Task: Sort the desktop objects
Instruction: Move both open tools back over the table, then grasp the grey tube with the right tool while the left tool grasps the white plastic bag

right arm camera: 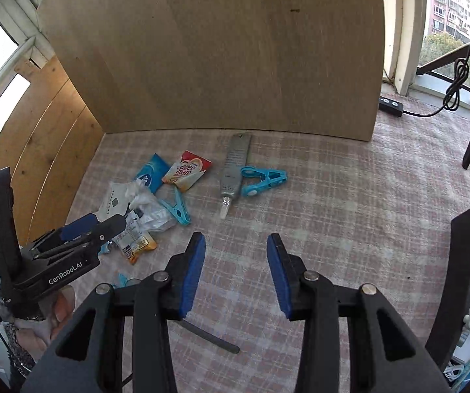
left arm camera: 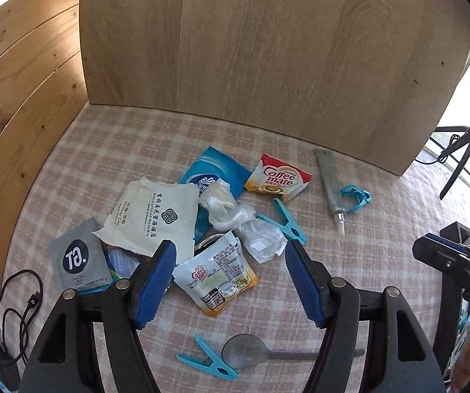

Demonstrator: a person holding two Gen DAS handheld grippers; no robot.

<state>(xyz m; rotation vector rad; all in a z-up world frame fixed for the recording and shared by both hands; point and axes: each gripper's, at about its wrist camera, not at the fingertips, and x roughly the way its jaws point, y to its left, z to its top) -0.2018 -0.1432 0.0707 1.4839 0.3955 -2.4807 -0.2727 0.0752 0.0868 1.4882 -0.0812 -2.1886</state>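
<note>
Tongs, left and right, hover spread above the packets.

Sachet pile left on tablecloth, tube right beside clip, spoon nearest.

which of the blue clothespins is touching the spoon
The light blue plastic clothespin nearest the camera, lying against the grey metal spoon. The other two sit farther back, by the creamer sachet and the grey tube.
</note>
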